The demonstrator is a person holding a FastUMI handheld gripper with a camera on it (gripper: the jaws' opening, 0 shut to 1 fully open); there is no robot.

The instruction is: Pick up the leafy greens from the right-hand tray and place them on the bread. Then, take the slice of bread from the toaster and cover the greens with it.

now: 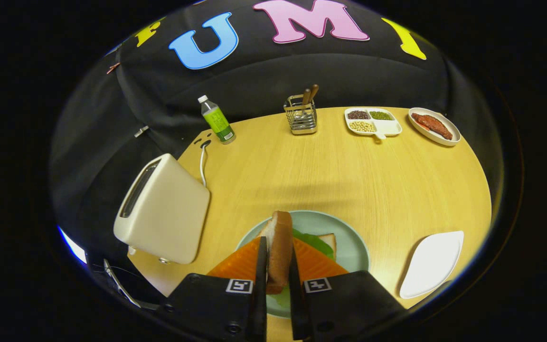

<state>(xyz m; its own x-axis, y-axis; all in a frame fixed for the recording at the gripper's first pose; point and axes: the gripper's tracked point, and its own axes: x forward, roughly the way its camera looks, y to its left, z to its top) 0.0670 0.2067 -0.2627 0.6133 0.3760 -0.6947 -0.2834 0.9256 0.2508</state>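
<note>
Clamping the bread slice (279, 247) on edge, the gripper (278, 266) carries it over the plate (349, 237). Just beyond the fingers lie the greens (314, 241) on bread, likely awaiting their cover.

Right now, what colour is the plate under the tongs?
Pale green plate, best in the gripper view; the tongs grip a bread slice.

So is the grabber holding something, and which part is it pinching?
Yes. The gripper holds a slice of bread on edge, its two fingers pressing the flat faces, above the leafy greens on the plate.
</note>
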